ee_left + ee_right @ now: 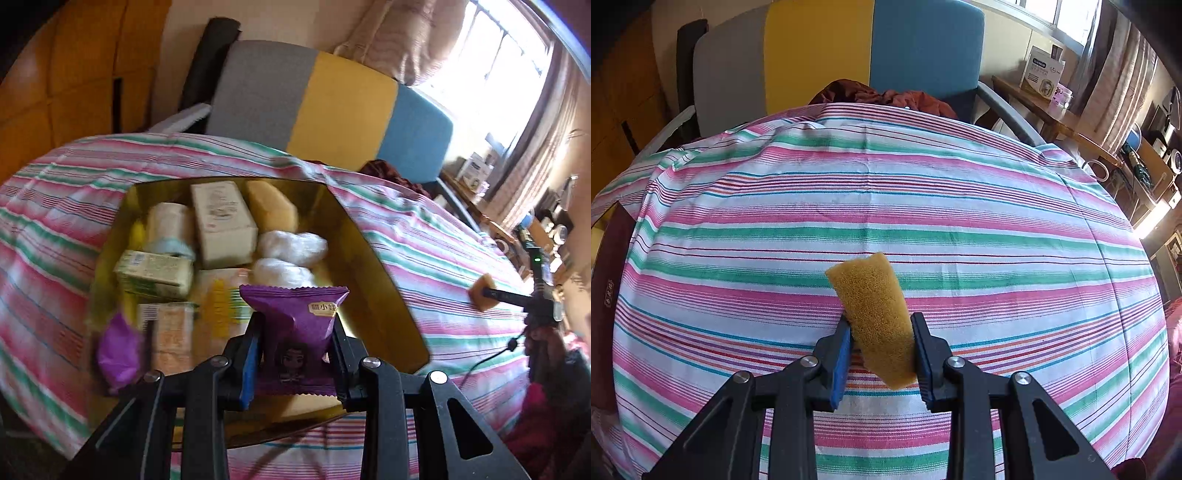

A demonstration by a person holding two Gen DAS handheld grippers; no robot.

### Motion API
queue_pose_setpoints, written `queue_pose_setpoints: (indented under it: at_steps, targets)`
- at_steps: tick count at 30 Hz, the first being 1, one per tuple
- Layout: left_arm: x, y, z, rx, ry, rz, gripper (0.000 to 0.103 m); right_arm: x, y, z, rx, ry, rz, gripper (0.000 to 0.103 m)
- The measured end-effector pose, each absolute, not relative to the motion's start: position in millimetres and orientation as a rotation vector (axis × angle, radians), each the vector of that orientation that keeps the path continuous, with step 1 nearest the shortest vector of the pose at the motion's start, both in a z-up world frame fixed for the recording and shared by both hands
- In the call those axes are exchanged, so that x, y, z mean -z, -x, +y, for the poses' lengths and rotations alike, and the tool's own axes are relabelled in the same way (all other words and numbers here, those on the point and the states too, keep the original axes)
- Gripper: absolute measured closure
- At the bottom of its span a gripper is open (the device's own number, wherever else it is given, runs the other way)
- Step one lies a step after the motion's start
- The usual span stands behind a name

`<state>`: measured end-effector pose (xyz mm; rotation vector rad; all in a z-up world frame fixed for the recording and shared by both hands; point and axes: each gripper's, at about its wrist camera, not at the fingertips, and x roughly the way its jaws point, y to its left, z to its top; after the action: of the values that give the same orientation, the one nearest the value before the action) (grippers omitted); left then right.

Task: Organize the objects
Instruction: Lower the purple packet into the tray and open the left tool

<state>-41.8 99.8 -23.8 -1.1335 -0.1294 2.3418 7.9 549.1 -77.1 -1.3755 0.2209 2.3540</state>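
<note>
Striped cloth (923, 221) lies under everything we handle. Our left gripper (293, 347) is clamped on a light, crinkly purple snack packet (295, 314) above the crowded box (384, 291); our right gripper (881, 347) pinches a soft, squashy sponge (873, 314) mid-body, above the cloth.
</note>
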Motion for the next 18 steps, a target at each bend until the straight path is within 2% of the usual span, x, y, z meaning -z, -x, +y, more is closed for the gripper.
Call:
queue_pose_setpoints:
  at_steps: [5, 18]
  targets:
    - [16.6, 46.2, 142.5, -2.274, 1.107, -0.076, 0.07, 76.8, -7.4, 548.2, -2.353, 1.377, 0.214, 0.073]
    - [52.9, 52.6, 185.5, -2.183, 1.252, 0.071, 0.069, 76.2, -5.0, 546.8, -2.35, 1.383, 0.2, 0.073]
